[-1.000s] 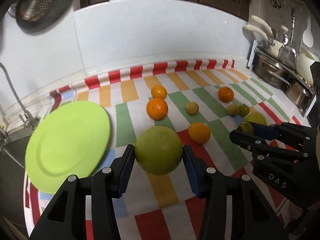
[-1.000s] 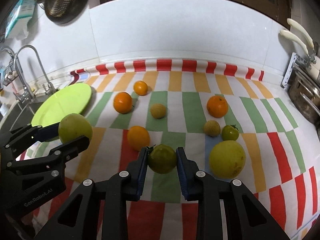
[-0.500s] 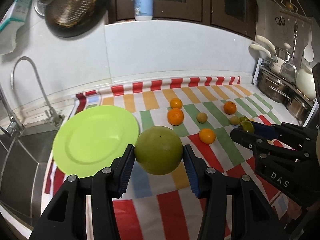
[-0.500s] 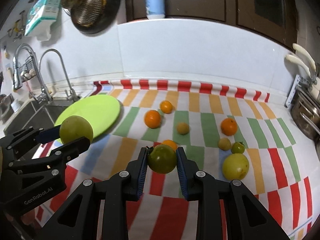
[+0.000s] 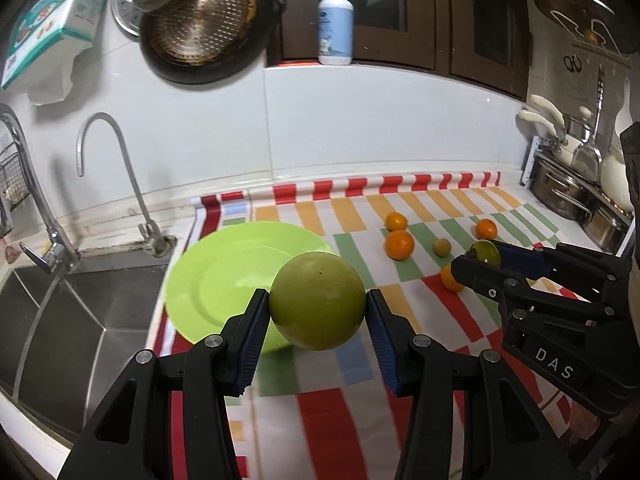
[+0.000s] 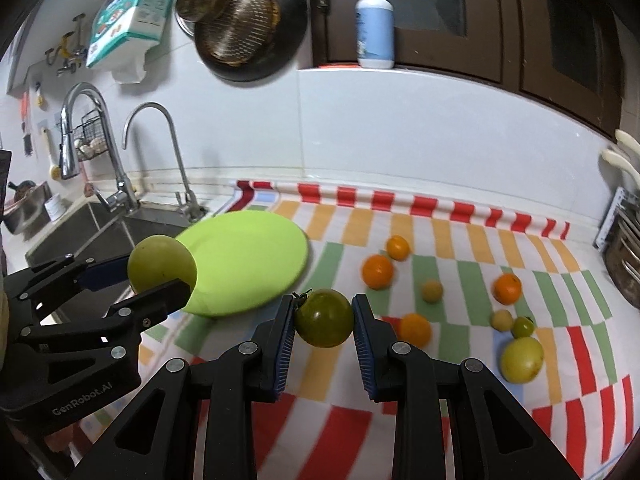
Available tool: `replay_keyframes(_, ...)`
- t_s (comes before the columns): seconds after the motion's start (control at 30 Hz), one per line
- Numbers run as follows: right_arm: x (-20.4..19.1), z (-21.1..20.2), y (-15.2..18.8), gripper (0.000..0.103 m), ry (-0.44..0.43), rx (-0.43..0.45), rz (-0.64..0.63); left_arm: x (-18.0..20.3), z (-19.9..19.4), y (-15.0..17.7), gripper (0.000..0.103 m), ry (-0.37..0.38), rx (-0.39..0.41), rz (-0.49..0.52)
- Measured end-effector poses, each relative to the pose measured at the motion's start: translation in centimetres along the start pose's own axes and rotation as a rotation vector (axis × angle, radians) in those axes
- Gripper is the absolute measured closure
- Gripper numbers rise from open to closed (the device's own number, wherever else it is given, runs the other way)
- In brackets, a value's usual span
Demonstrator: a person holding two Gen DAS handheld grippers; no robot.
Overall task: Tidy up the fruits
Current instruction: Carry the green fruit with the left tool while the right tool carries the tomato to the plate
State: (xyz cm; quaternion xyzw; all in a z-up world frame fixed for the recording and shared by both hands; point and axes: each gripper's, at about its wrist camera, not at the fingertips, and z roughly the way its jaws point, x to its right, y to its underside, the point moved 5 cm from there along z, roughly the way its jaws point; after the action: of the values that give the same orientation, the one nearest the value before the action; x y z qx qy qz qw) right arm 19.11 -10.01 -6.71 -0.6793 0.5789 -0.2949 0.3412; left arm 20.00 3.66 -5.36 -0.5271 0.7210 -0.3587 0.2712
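Left hand-held gripper (image 5: 318,312) clamped on a large green round fruit (image 5: 318,300), raised above the near edge of a lime-green plate (image 5: 224,276) at the left of the striped tabletop (image 6: 460,232), beside a steel sink (image 5: 60,312). Right hand-held gripper (image 6: 324,318) clamped on a dark green tomato (image 6: 324,317), lifted over the cloth. Farther right on the tabletop: four oranges, nearest one (image 6: 416,330); two small yellowish fruits; a small green tomato (image 6: 523,326); a yellow-green citrus (image 6: 521,359).

Black plastic left gripper (image 5: 317,312) and right gripper (image 6: 323,317), blue ribbed pads, silver screws.
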Motion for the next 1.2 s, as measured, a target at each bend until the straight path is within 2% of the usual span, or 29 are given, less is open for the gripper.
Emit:
replay_keyframes(0.47,-4.5,4.0,-4.1,0.073,-0.056,0.031,-0.046,-5.7,2.1,-1.6,0.055,-0.047,0.017,-0.036)
replay_keyframes(0.83,-6.4,11.3,-6.5,0.073,-0.098,-0.033,-0.06,-9.6,7.2,-2.5,0.055,-0.083,-0.01,-0.063)
replay_keyframes(1.2,-7.1,18.5,-6.3,0.073,-0.101,-0.121,-0.052,-12.0,12.6,-1.6,0.055,-0.077,-0.073,-0.055)
